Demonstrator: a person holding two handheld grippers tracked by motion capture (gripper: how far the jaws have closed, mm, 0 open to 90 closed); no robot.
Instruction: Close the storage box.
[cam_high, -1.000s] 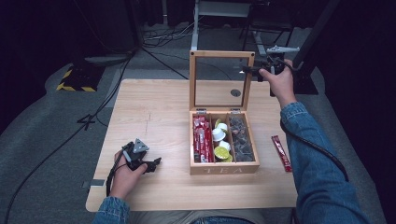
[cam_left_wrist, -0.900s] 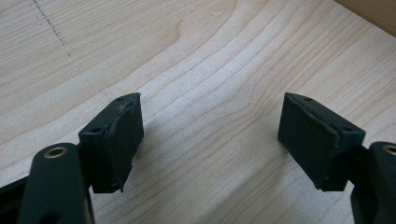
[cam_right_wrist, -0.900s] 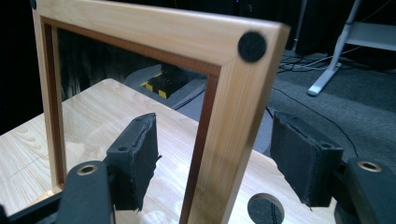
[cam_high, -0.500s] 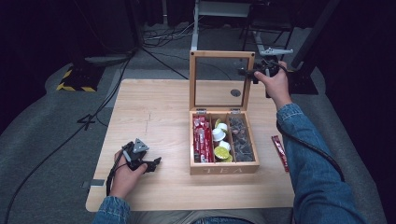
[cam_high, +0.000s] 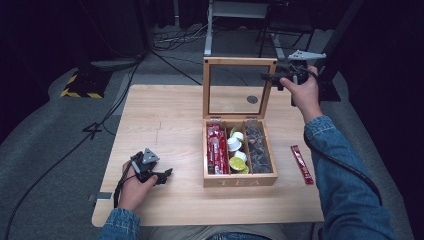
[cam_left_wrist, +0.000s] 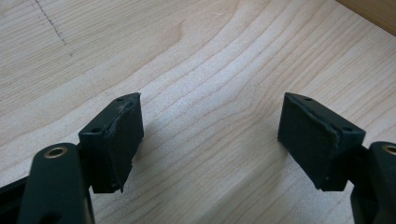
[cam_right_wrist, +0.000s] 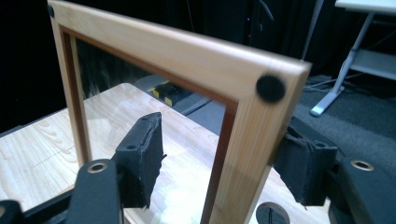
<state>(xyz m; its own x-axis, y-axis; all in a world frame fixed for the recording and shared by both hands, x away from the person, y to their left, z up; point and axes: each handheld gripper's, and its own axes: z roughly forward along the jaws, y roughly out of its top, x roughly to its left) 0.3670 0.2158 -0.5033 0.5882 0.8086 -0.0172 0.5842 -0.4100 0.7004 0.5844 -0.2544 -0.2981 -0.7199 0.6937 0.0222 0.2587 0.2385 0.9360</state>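
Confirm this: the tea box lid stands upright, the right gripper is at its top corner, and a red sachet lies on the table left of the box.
Wrong side. In the high view the red sachet lies right of the tea box. Its lid does stand upright, with the right gripper at its top corner.

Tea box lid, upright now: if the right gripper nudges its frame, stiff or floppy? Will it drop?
The lid is probably stiff: a solid wooden frame. Its pane looks like glass, so likely fragile if slammed. Hinged to the box and near vertical, a push from the right gripper may swing it shut.
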